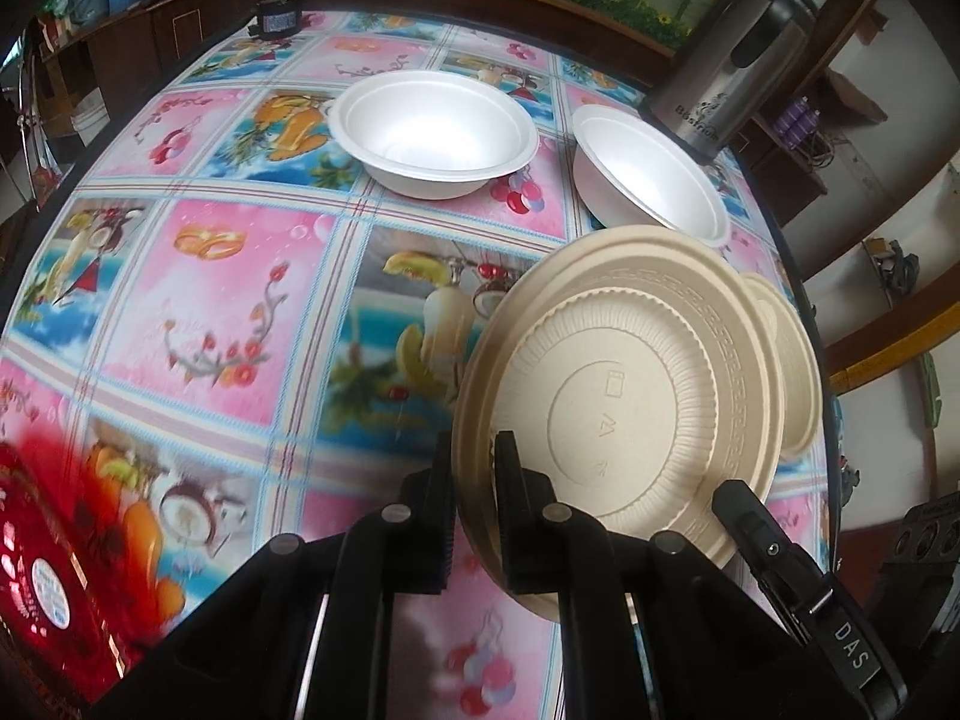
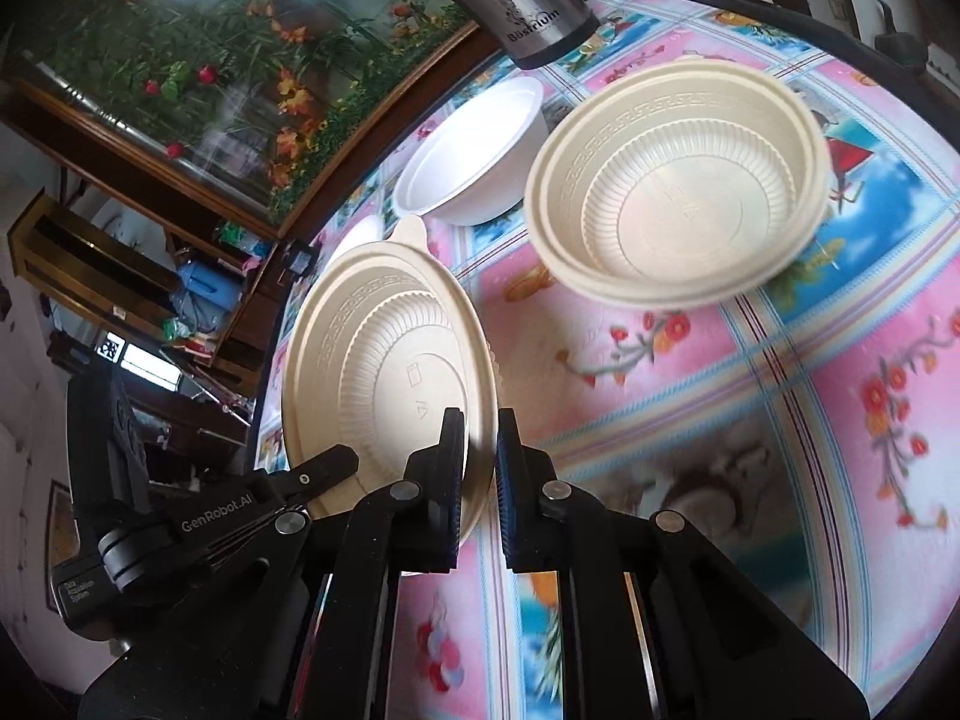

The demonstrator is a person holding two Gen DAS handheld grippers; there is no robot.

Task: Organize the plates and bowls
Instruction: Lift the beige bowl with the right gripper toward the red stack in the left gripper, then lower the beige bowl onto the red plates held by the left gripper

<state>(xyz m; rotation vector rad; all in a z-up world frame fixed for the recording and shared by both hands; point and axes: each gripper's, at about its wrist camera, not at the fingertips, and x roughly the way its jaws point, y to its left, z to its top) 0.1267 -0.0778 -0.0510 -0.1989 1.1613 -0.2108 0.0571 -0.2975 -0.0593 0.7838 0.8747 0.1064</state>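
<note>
A beige plate [image 1: 630, 390] with a ribbed well and a small tab on its rim stands tilted up off the tablecloth. My left gripper [image 1: 477, 444] is shut on its near-left rim. In the right wrist view the same plate [image 2: 384, 360] has my right gripper [image 2: 480, 420] shut on its right rim, and the left gripper [image 2: 339, 459] is at its lower left edge. The right gripper [image 1: 735, 495] shows at the plate's lower right in the left wrist view. A beige bowl [image 2: 678, 180] sits beyond the plate, blurred, and peeks out behind it [image 1: 795, 360]. Two white bowls [image 1: 432, 132] [image 1: 651, 180] stand upright farther back.
A steel thermos [image 1: 732, 66] stands at the far right corner of the table, close to the white bowls. A red package [image 1: 42, 570] lies at the near left. A small black box [image 1: 276, 15] sits at the far edge. The table's right edge [image 1: 807, 300] runs just past the beige bowl.
</note>
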